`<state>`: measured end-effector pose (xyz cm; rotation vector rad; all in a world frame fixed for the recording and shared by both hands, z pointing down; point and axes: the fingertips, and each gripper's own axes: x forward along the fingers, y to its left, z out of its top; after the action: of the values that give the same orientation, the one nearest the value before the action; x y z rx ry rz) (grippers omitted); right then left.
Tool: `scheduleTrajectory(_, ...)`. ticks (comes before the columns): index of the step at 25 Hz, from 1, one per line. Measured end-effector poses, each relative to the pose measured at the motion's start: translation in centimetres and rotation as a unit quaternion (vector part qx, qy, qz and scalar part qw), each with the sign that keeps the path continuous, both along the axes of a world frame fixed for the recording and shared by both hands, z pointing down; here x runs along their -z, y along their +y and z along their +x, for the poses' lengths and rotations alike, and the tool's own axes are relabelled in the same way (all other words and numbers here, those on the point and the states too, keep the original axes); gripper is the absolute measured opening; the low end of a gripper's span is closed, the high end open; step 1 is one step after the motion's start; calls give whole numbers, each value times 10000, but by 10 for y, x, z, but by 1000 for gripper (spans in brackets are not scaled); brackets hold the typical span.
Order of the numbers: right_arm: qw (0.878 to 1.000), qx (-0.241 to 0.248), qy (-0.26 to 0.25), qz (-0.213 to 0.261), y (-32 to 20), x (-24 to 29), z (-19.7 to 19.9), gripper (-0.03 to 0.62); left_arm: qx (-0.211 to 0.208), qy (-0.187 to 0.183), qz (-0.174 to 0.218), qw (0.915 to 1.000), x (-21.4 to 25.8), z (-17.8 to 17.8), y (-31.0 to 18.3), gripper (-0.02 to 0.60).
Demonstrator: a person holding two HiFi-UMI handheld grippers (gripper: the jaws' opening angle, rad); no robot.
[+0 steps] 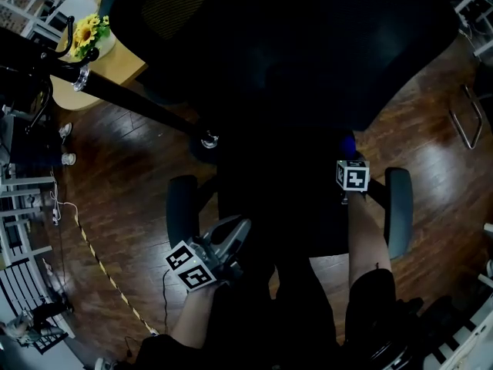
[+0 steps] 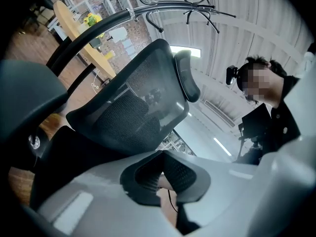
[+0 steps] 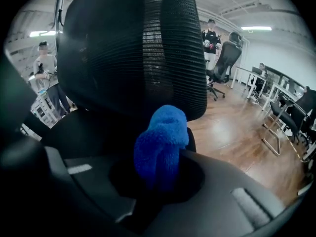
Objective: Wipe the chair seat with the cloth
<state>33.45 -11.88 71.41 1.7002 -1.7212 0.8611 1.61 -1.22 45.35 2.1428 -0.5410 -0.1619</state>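
Note:
The black office chair fills the middle of the head view, its dark seat (image 1: 277, 206) between two grey armrests (image 1: 182, 206). My right gripper (image 1: 350, 151) hovers over the seat's right side, shut on a blue cloth (image 1: 350, 142). In the right gripper view the bunched cloth (image 3: 163, 142) sticks up from the closed jaws of the right gripper (image 3: 160, 174), facing the mesh chair back (image 3: 123, 48). My left gripper (image 1: 239, 233) is at the seat's front left corner. In the left gripper view the left gripper (image 2: 165, 181) is shut and holds nothing, tilted up toward the backrest (image 2: 133, 112).
A black stand's pole (image 1: 131, 99) slants across the wooden floor at the left. A round table with sunflowers (image 1: 88, 33) is at the far left. A striped cable (image 1: 100, 264) lies on the floor. Another office chair (image 3: 224, 58) and standing people (image 3: 211, 36) are farther off.

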Motion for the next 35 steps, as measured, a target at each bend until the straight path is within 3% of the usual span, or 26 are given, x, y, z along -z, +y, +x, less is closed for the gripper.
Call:
scheduleTrajectory(7, 9996, 8, -278, -27, -6, 3, 10, 37, 164, 131, 86, 9997, 7, 7, 3, 2)
scheduleTrajectory(10, 9996, 63, -252, 54, -12, 12, -12, 37, 263, 214, 122, 9994, 15, -12, 8, 2)
scheduleTrajectory(15, 9910, 1142, -684, 138, -41, 7, -135, 37, 643, 239, 116, 9976, 21, -44, 9, 2)
scheduleTrajectory(20, 9692, 2197, -1112, 114, -52, -5, -281, 37, 1035, 379, 184, 9937, 26, -70, 12, 2)
scheduleTrajectory(23, 9538, 2576, -1531, 194, -48, -4, -359, 37, 1194, 414, 175, 9918, 24, -87, 21, 2)
scheduleTrajectory(26, 9466, 2811, -1578, 101, -38, 1, -404, 37, 1335, 467, 158, 9898, 26, -97, 27, 2)
scheduleTrajectory(30, 9519, 2664, -1497, 208, -36, 2, -399, 37, 1335, 483, 118, 9898, 27, -103, 31, 2)
scheduleTrajectory(35, 9703, 2175, -1061, 43, -34, -24, -329, 37, 1117, 433, 119, 9927, 14, -97, 23, 2)
